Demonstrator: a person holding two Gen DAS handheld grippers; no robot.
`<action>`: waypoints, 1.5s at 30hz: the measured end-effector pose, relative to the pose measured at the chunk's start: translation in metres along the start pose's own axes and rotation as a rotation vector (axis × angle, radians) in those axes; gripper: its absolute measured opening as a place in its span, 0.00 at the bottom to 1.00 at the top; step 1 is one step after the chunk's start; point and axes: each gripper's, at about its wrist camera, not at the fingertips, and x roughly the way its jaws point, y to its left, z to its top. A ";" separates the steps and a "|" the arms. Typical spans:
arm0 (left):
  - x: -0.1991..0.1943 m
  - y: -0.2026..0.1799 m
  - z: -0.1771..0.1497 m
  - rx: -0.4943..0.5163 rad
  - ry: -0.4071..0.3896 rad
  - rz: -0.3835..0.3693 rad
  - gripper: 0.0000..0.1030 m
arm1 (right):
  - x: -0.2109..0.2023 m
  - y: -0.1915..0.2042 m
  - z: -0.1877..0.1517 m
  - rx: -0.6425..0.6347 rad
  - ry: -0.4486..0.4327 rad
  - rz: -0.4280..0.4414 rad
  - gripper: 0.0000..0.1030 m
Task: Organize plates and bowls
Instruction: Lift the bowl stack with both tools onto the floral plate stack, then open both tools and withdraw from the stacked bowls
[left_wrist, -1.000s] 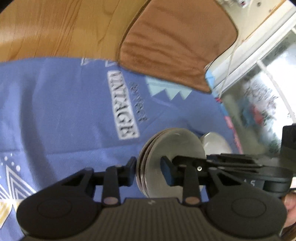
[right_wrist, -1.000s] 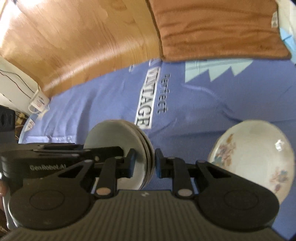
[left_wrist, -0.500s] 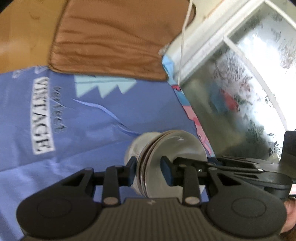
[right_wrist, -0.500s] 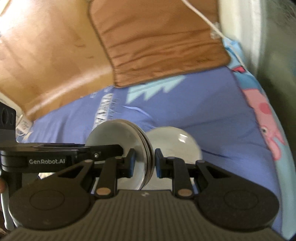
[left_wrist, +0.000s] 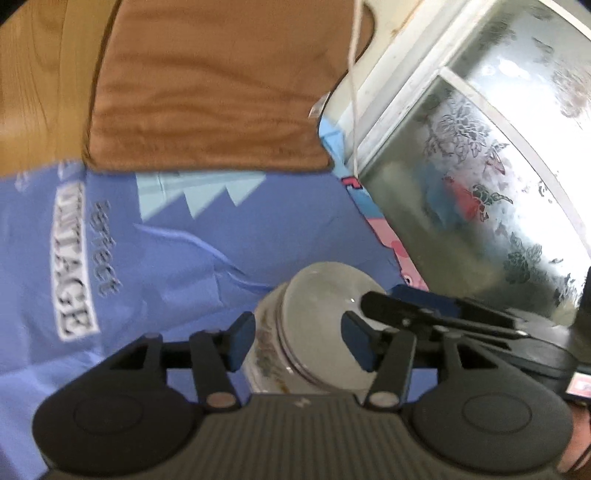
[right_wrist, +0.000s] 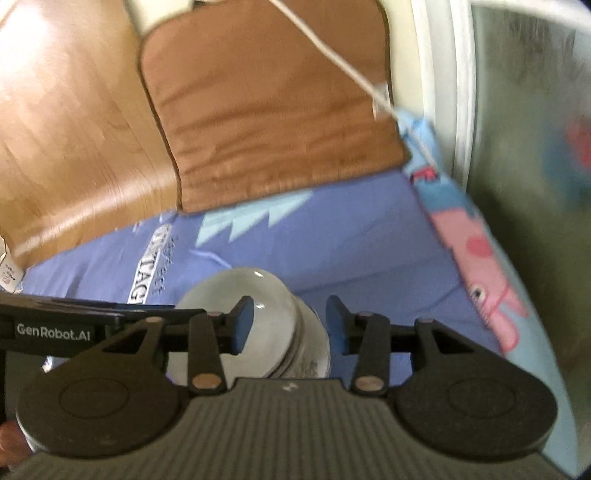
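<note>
**Plates set in the flowered bowl, both grippers letting go**

Take the flowered bowl (left_wrist: 269, 354) as your landmark. It sits on the blue printed cloth (left_wrist: 258, 229), on the side near the frosted glass door (left_wrist: 498, 192), with the brown mat (left_wrist: 207, 92) well beyond it and the white "VINTAGE" lettering (left_wrist: 74, 258) off to its left in your left wrist view. The bowl holds a stack of grey plates (left_wrist: 317, 321); you can see the layered rims just above the bowl's floral wall. In the right wrist view the same stack (right_wrist: 240, 317) fills the bowl (right_wrist: 314, 350) from the other side.

The plates look flat and round, so they have no long axis to speak of; their faces turn upward, tipped a little toward your left gripper's camera. How many plates are in the stack, you cannot tell.

Your left gripper (left_wrist: 299, 341) has its fingers spread on either side of bowl and stack, and its jaws are opening. The blue pads (left_wrist: 242, 339) stand clear of the bowl wall and the plate face, so nothing is pinched. Your right gripper (right_wrist: 290, 325) is the same: its jaws are opening, the stack's rim and the bowl wall lie between them, and the pads (right_wrist: 336, 321) press on nothing. Its arm crosses the plates in the left wrist view.
</note>
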 end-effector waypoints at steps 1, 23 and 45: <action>-0.004 -0.002 -0.002 0.019 -0.016 0.018 0.51 | -0.007 0.005 -0.004 -0.020 -0.033 -0.004 0.45; -0.103 0.012 -0.108 0.259 -0.380 0.366 0.95 | -0.065 0.083 -0.121 0.222 -0.412 -0.091 1.00; -0.109 0.052 -0.171 0.281 -0.376 0.463 1.00 | -0.073 0.132 -0.157 0.274 -0.498 -0.258 1.00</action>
